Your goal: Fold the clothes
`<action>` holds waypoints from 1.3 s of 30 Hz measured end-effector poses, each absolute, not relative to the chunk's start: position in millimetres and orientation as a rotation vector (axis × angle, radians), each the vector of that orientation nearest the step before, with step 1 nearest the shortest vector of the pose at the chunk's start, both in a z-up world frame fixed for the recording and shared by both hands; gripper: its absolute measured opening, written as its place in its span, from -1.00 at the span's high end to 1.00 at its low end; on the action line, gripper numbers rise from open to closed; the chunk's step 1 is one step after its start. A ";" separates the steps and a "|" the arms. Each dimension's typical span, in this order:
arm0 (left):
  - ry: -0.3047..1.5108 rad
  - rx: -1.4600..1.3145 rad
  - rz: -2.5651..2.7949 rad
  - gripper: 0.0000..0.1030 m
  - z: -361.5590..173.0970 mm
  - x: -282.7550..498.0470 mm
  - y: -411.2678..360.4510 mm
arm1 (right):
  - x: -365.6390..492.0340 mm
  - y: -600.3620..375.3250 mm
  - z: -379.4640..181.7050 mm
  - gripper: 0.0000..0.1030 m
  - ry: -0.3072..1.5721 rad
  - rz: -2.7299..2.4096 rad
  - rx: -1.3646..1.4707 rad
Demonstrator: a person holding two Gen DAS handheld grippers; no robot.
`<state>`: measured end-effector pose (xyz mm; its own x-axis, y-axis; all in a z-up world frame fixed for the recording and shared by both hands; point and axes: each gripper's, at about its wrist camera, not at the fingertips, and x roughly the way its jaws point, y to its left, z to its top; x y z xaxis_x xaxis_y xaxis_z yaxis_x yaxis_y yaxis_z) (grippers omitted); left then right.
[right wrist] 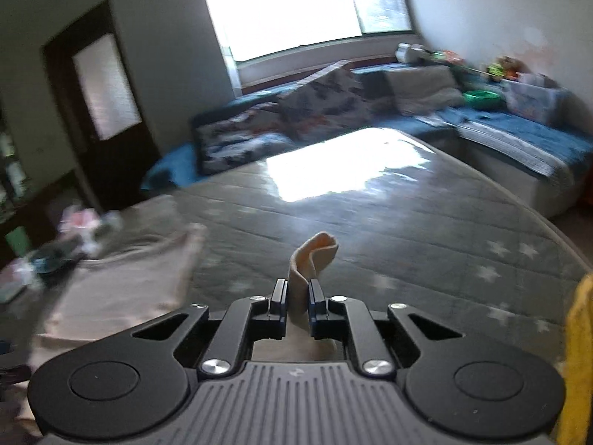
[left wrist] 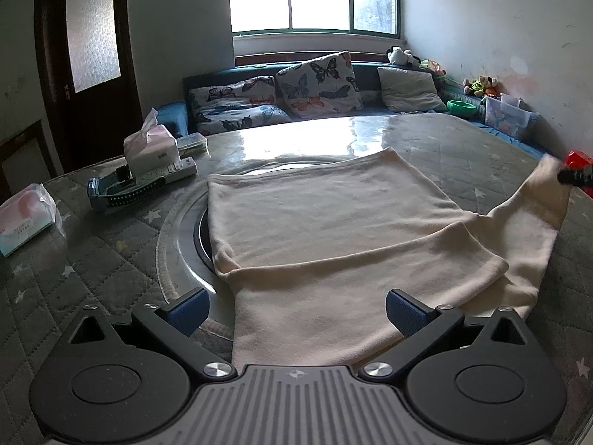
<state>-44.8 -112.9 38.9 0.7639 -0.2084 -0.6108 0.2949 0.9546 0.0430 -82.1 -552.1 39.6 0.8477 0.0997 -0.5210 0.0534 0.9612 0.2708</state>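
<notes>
1. Table (left wrist: 111, 259), quilted, carries the cream garment (left wrist: 333, 222) spread flat, one sleeve (left wrist: 533, 215) lifted off to the right.
2. Right gripper (right wrist: 298, 293) is clamped on the sleeve's cuff (right wrist: 315, 256); carry it smoothly across the body, keeping the fabric taut.
3. Left gripper (left wrist: 296, 311) hangs wide open, empty, over the near hem.
4. Only the left view shows the whole garment; only the right view shows the pinch.

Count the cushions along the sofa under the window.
3. A butterfly-print cushion lies flat at the left, a second butterfly-print cushion leans upright in the middle, and a plain grey cushion leans at the right. More may be hidden behind them.
</notes>
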 end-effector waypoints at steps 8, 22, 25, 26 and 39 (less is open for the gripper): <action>0.642 0.130 -0.246 -1.00 38.2 -51.2 -102.4 | -88.4 -489.0 84.0 0.83 0.497 0.223 0.249; 0.623 0.076 -0.220 -1.00 35.3 -64.1 -69.3 | -62.0 -362.3 115.9 0.83 0.473 0.461 0.151; 0.623 0.061 -0.210 -1.00 34.6 -65.5 -61.3 | -57.5 -329.4 107.6 0.83 0.497 0.508 0.115; 0.622 0.058 -0.207 -1.00 34.4 -66.0 -58.8 | -56.5 -320.9 103.5 0.83 0.509 0.522 0.108; 0.625 0.052 -0.194 -1.00 32.6 -67.4 -47.5 | -63.9 -293.1 81.9 0.76 0.591 0.581 0.019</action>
